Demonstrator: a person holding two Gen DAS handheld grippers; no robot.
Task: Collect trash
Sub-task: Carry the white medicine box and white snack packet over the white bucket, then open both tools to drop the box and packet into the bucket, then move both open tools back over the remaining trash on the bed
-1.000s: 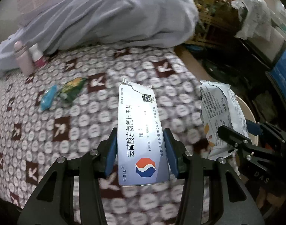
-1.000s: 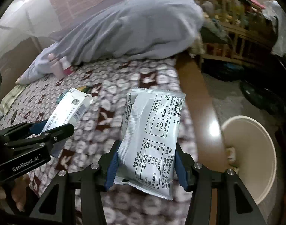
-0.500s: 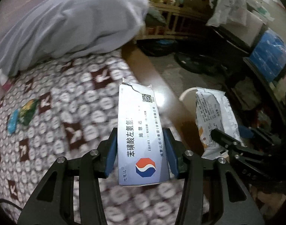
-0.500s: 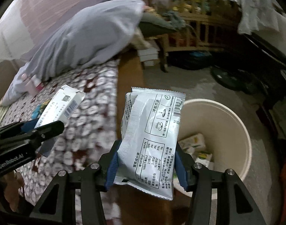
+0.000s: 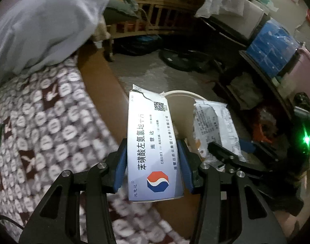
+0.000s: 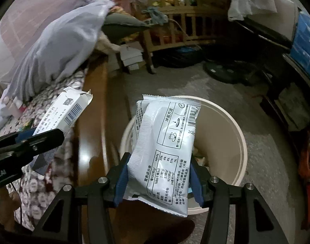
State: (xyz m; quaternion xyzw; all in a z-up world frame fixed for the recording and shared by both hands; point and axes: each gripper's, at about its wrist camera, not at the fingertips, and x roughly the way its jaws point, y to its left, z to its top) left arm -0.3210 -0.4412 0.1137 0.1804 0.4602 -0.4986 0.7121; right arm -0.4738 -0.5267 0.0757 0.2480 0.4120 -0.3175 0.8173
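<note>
The left gripper (image 5: 152,160) pinches a white medicine box (image 5: 152,148) between its blue pads (image 5: 120,164), the box standing upright in the centre of the left wrist view with its torn flap at the top. Behind the box, at centre right of that frame, a slice of the cream waste bin (image 5: 183,92) rim shows. The patterned bedspread (image 5: 43,122) fills the left half, with a grey duvet (image 5: 45,20) heaped at upper left and the brown wooden bed edge (image 5: 98,71) curving between bed and floor.

The right gripper (image 6: 159,174) clamps a white snack packet (image 6: 165,142) by its sides, pads pressed into the wrapper. In the right wrist view the packet sits at lower centre, in front of the bin's (image 6: 232,134) open mouth; some rubbish lies inside, though what it is I cannot tell. The same packet appears at centre right of the left wrist view, and the medicine box (image 6: 69,109) at centre left of the right wrist view. A wooden cot (image 6: 175,20) stands at the top.
</note>
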